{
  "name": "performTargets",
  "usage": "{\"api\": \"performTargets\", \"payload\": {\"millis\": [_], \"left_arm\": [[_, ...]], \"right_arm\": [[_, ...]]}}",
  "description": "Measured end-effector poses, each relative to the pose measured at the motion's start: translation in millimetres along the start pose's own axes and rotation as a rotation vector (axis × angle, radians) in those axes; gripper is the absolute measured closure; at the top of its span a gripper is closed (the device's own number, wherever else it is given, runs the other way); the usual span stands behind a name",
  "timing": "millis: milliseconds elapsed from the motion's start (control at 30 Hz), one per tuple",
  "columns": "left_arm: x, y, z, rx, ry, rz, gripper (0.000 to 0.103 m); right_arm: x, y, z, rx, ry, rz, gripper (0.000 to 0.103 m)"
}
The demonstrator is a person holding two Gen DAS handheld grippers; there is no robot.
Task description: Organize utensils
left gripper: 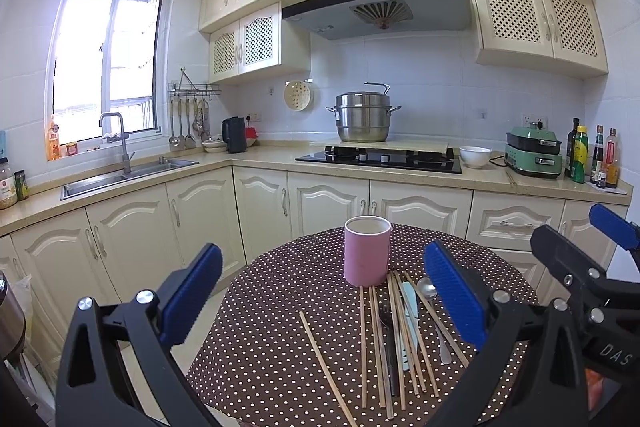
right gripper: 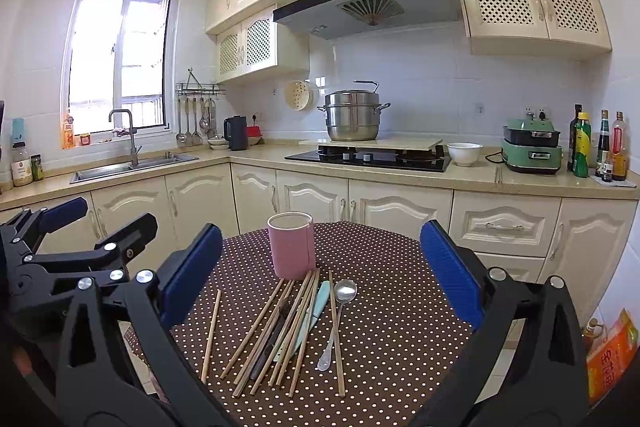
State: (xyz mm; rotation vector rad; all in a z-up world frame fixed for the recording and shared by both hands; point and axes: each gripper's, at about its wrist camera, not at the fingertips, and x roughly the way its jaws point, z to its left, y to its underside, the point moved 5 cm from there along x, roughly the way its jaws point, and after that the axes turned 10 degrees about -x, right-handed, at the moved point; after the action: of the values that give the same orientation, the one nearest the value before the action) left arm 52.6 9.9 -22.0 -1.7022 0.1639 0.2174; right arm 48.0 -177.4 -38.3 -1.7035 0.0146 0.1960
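Observation:
A pink cylindrical cup (left gripper: 367,251) (right gripper: 292,245) stands upright on a round table with a brown polka-dot cloth (left gripper: 280,327) (right gripper: 400,327). In front of it lie several wooden chopsticks (left gripper: 376,343) (right gripper: 262,327), a metal spoon (left gripper: 427,289) (right gripper: 345,291), a dark fork (left gripper: 387,323) and a pale blue utensil (left gripper: 411,303) (right gripper: 318,303). My left gripper (left gripper: 324,303) is open and empty, held above the near side of the table. My right gripper (right gripper: 320,281) is open and empty too. Each gripper shows at the edge of the other's view.
Behind the table runs an L-shaped kitchen counter (left gripper: 260,157) with a sink (left gripper: 120,175), a kettle (left gripper: 235,134), a steamer pot (left gripper: 363,117) on a hob, a white bowl (left gripper: 475,155), a green appliance (left gripper: 534,153) and bottles (left gripper: 592,157).

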Motion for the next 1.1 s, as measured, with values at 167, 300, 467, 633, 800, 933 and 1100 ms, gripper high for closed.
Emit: {"api": "performTargets", "payload": {"millis": [167,300,467,633,800,933,1100], "left_arm": [[1,-2,6,-0.004,-0.003,0.000,0.004],[0,-1,11,-0.007,-0.011,-0.005,0.004],[2,0,17,-0.023,-0.011,0.002,0.004],[3,1,19,-0.023,-0.016,0.003,0.004],[4,3,19,-0.020,-0.017,0.007,0.004],[8,5,18,-0.011,-0.023,0.015,0.004],[24,11,13,0.004,-0.033,0.041,0.004]], "right_arm": [[2,-3,6,-0.013,0.000,0.001,0.006],[5,-5,9,-0.018,-0.009,0.008,0.006],[5,-6,15,-0.030,-0.011,0.010,0.006],[7,-6,17,-0.030,-0.015,0.015,0.006],[7,-4,15,-0.026,-0.017,0.021,0.006],[12,-1,13,-0.023,-0.020,0.031,0.006],[26,6,8,-0.013,-0.025,0.063,0.006]]}}
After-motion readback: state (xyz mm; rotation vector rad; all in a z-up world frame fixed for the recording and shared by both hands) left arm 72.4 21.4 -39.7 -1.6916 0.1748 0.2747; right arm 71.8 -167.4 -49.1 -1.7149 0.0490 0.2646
